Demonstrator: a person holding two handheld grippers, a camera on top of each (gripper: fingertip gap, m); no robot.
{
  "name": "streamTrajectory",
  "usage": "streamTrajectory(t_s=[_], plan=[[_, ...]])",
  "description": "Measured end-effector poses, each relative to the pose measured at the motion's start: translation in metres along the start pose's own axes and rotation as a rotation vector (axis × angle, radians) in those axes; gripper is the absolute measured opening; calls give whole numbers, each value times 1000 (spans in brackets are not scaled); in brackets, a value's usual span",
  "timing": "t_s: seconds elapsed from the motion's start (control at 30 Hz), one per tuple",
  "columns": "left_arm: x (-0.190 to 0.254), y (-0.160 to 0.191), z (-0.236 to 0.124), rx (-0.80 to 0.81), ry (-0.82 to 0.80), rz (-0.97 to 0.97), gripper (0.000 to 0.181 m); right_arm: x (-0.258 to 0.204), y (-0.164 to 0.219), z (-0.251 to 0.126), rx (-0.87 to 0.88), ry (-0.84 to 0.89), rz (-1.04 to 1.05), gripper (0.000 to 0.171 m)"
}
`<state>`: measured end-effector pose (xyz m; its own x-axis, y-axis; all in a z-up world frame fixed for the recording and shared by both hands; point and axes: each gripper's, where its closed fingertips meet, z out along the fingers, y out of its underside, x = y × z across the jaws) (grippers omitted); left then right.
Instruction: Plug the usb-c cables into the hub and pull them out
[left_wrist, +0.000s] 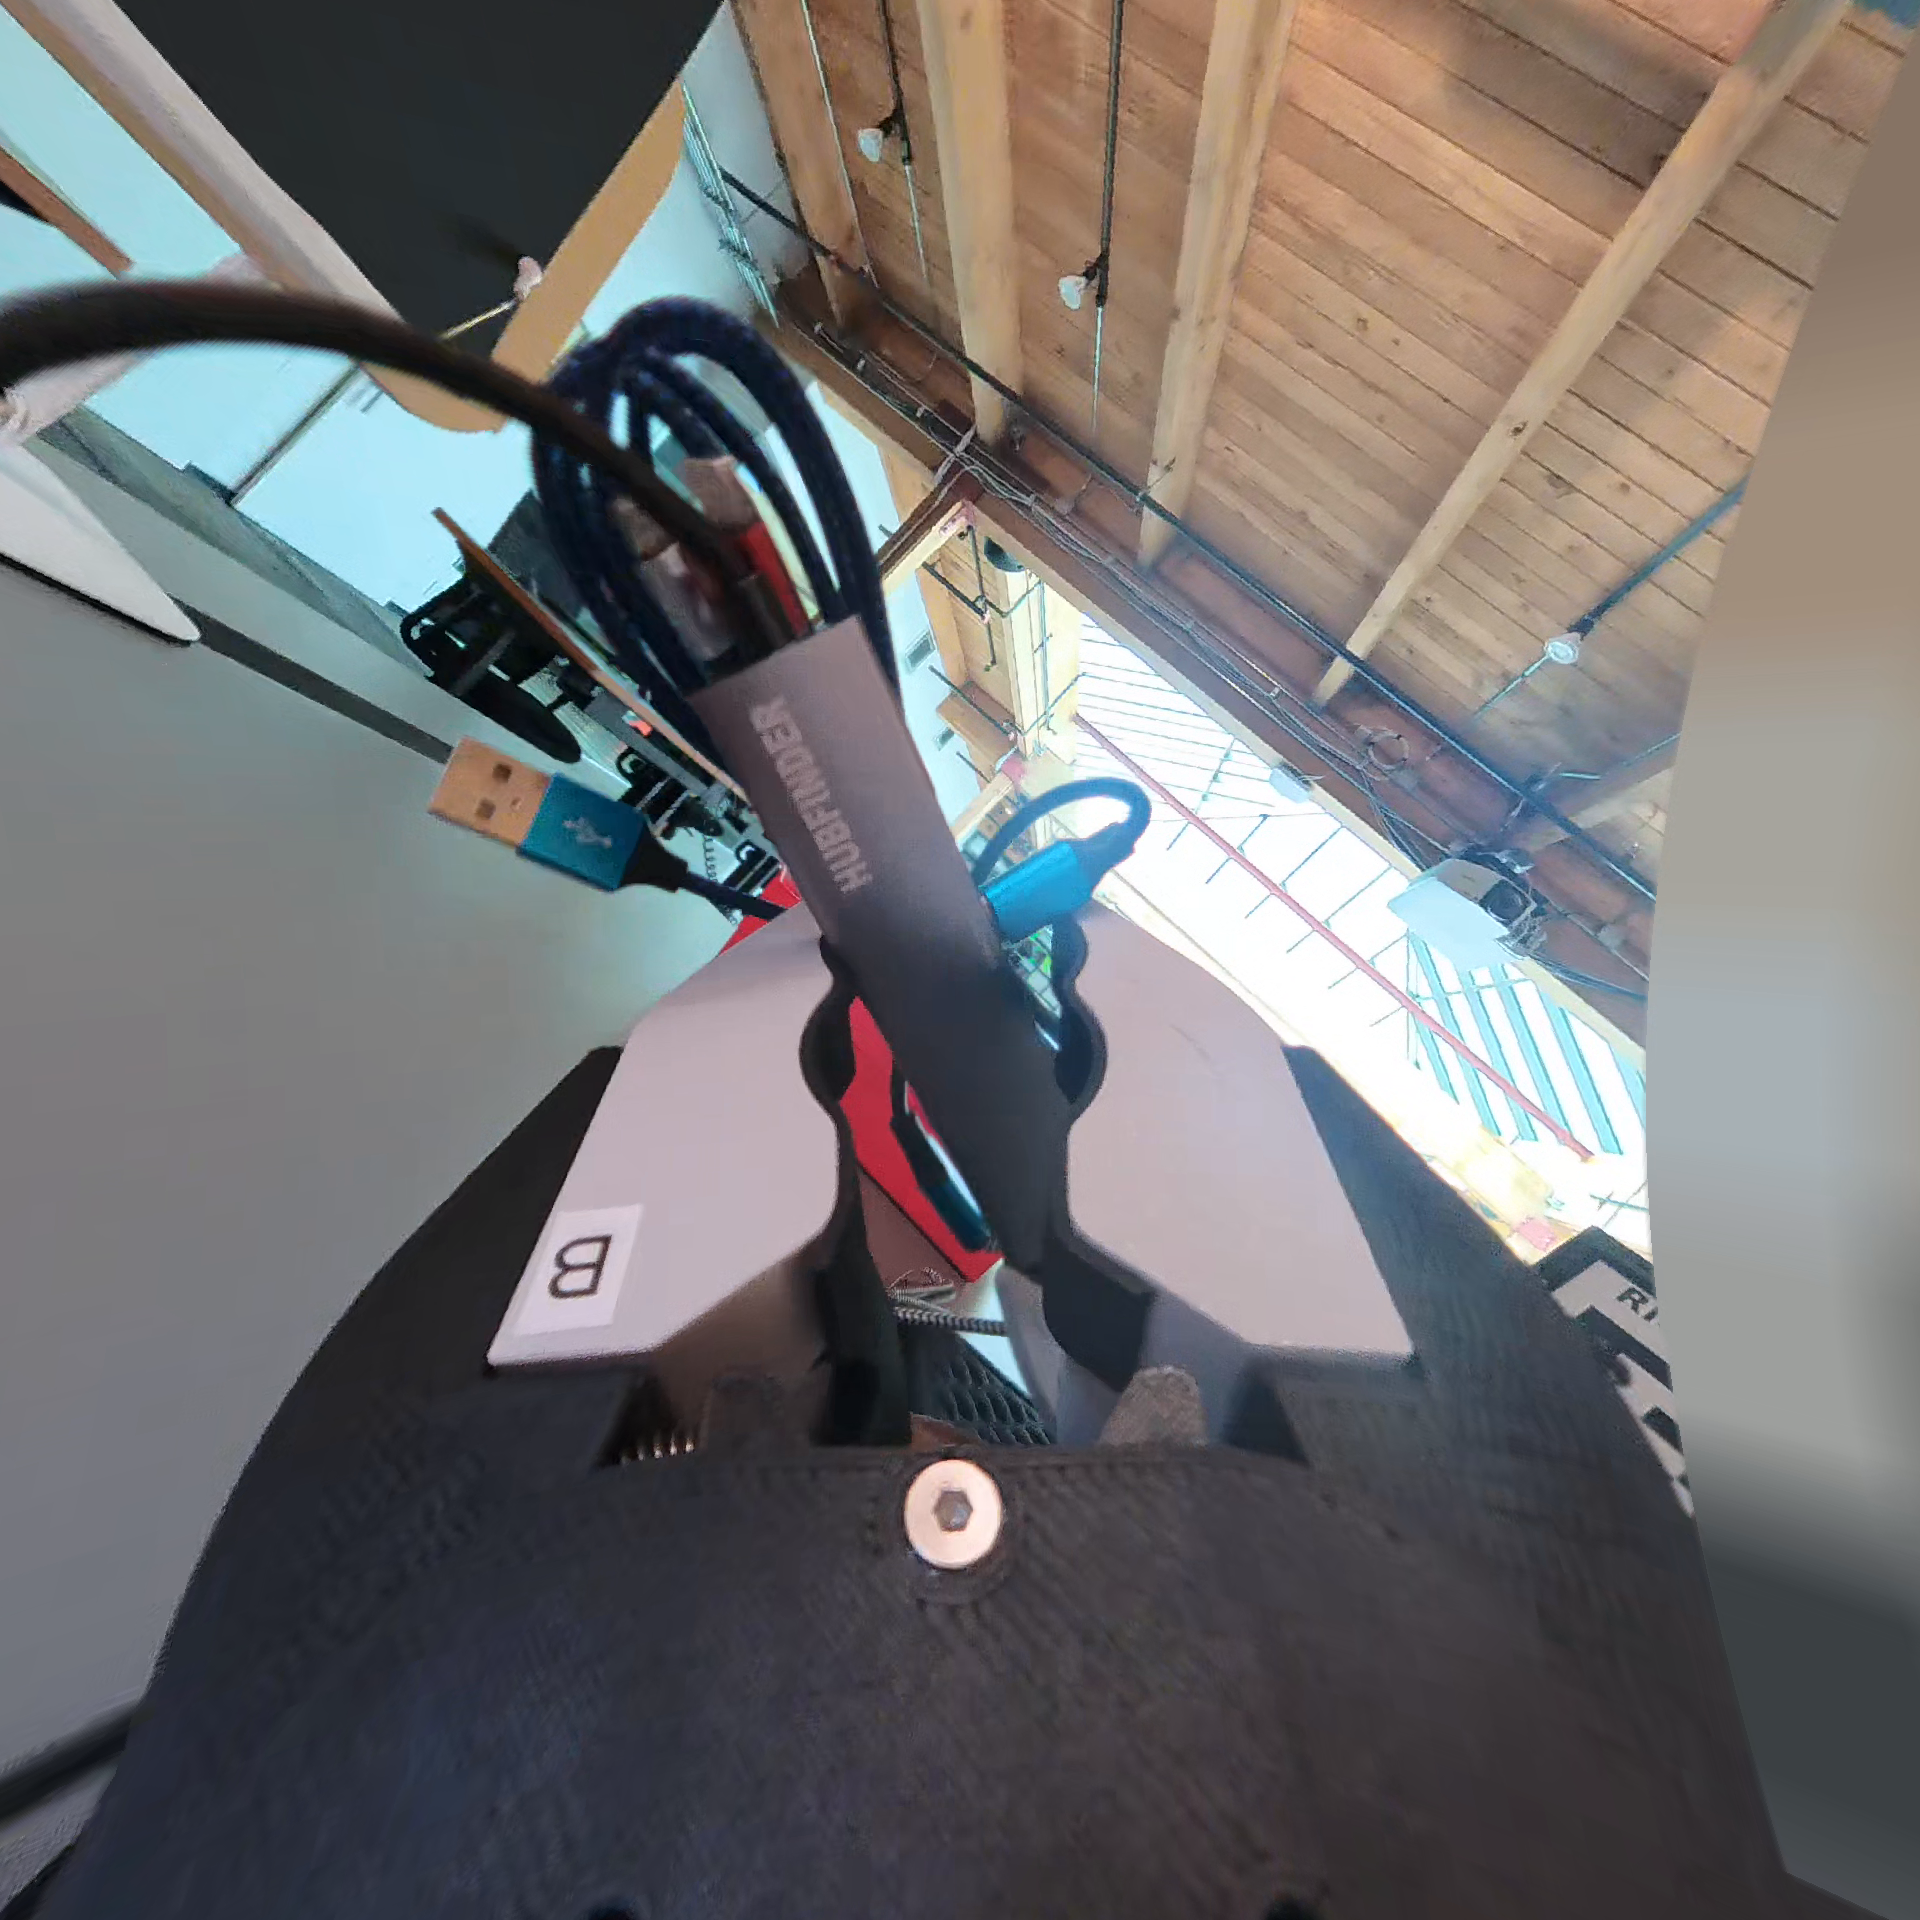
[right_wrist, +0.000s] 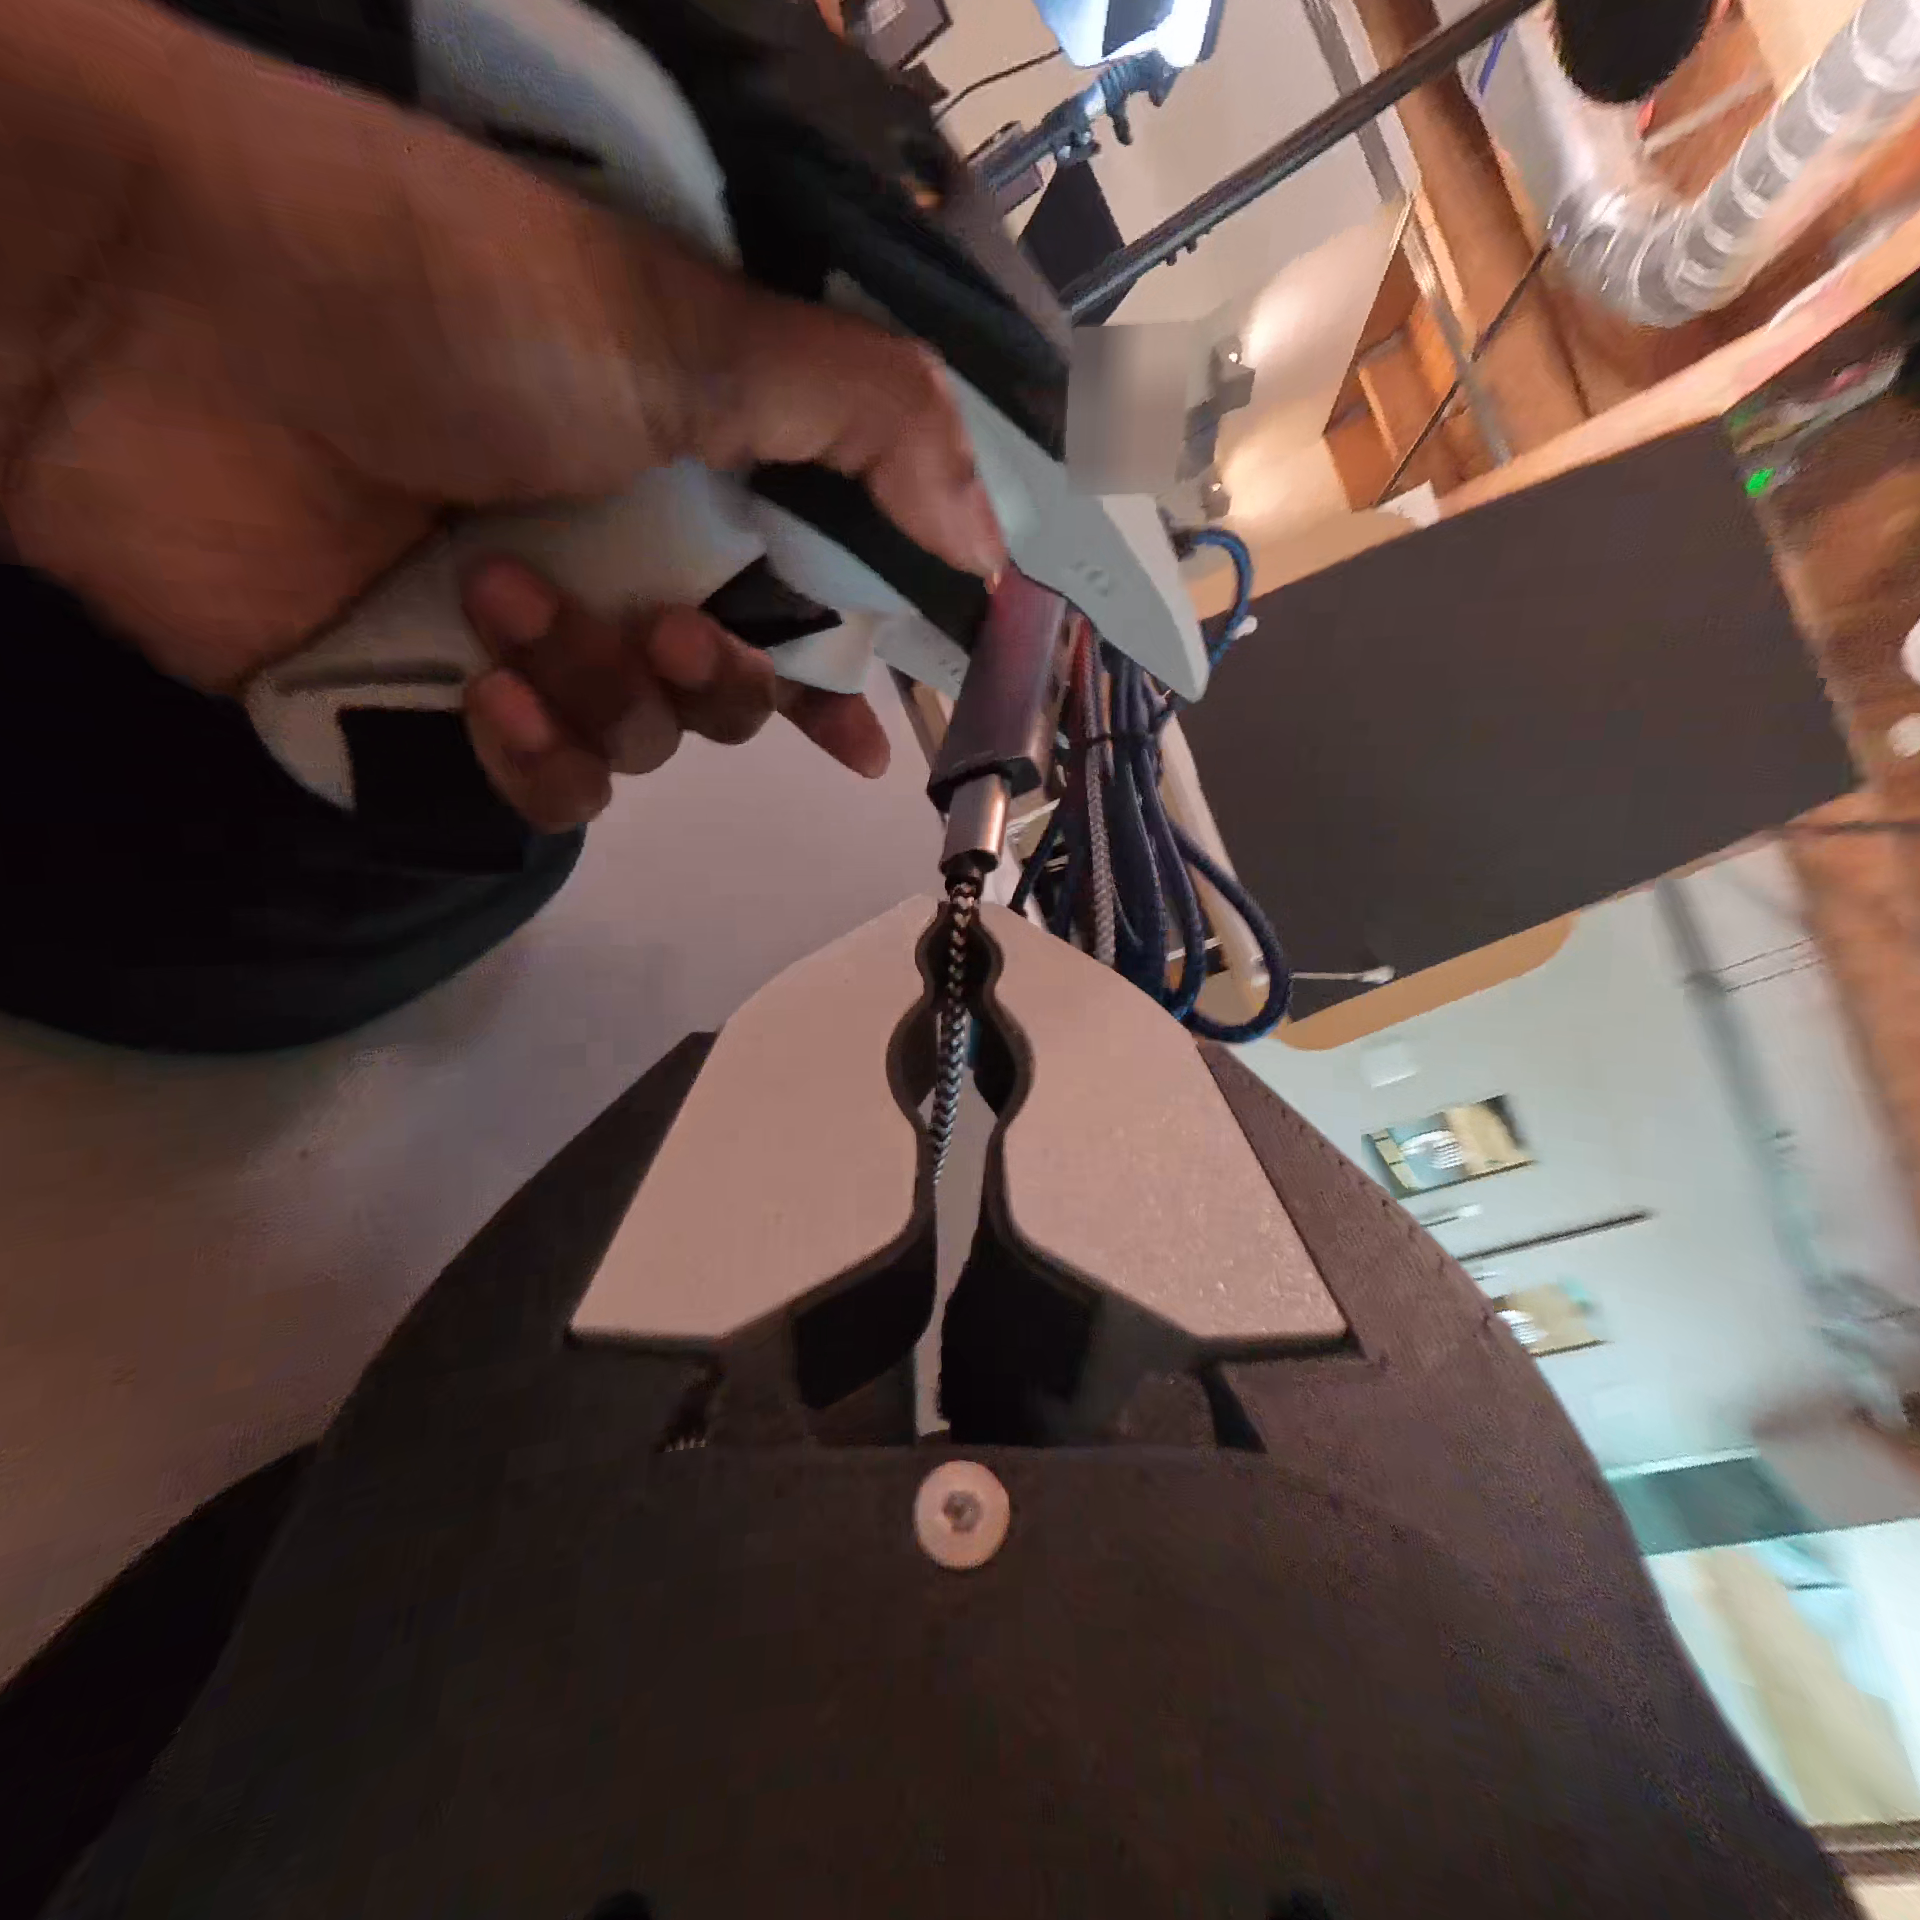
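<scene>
My left gripper (left_wrist: 951, 997) is shut on the grey hub (left_wrist: 831, 810) and holds it up in the air, its length along the fingers. Dark blue braided cables (left_wrist: 665, 436) loop from the hub's far end. A blue plug (left_wrist: 1039, 883) sits in its right side. A blue USB-A plug (left_wrist: 540, 816) hangs free at the left. My right gripper (right_wrist: 961, 935) is shut on a black-and-white braided cable (right_wrist: 951, 1039), just behind its grey plug (right_wrist: 982, 821). That plug sits in the end of the hub (right_wrist: 1003, 675), which the left gripper's white fingers (right_wrist: 1091, 582) clamp.
A person's hand (right_wrist: 416, 364) grips the left gripper's handle at the upper left. A black cable (left_wrist: 260, 322) arcs across the left wrist view. A dark panel (right_wrist: 1507, 707) stands behind the blue cables (right_wrist: 1174, 894). A wooden ceiling (left_wrist: 1351, 312) fills the background.
</scene>
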<state>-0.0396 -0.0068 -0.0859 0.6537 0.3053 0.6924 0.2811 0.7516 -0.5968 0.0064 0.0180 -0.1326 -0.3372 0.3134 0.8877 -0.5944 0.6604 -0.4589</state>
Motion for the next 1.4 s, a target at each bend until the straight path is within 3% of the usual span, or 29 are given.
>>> streamTrajectory(t_s=[0.13,0.27,0.33,0.5,0.57,0.8,1.1,1.23,1.37,1.4], plan=[[-2,2,3,-24,-27,-2,35,-4,-2,2,0,62,-202,0],[-1,2,1,-10,-57,59,27,1,3,4,-22,69,-207,0],[3,0,-1,1,-59,114,26,-3,4,6,-15,-3,-79,0],[12,-4,-8,32,-1,109,24,-16,-11,6,34,-311,524,2],[15,-6,-9,41,-4,151,25,-19,-13,7,14,-397,652,2],[17,-12,-12,74,-19,219,24,-22,-21,7,-20,-470,728,18],[22,-10,-11,83,-17,292,25,-11,-26,24,-28,-375,695,5],[18,-19,-17,121,-48,288,25,-12,-30,28,-1,-240,576,6],[24,-10,-18,61,-41,338,25,-14,-27,20,34,-254,607,6],[16,-21,-21,119,-112,327,23,-17,-18,15,-8,-271,577,6]])
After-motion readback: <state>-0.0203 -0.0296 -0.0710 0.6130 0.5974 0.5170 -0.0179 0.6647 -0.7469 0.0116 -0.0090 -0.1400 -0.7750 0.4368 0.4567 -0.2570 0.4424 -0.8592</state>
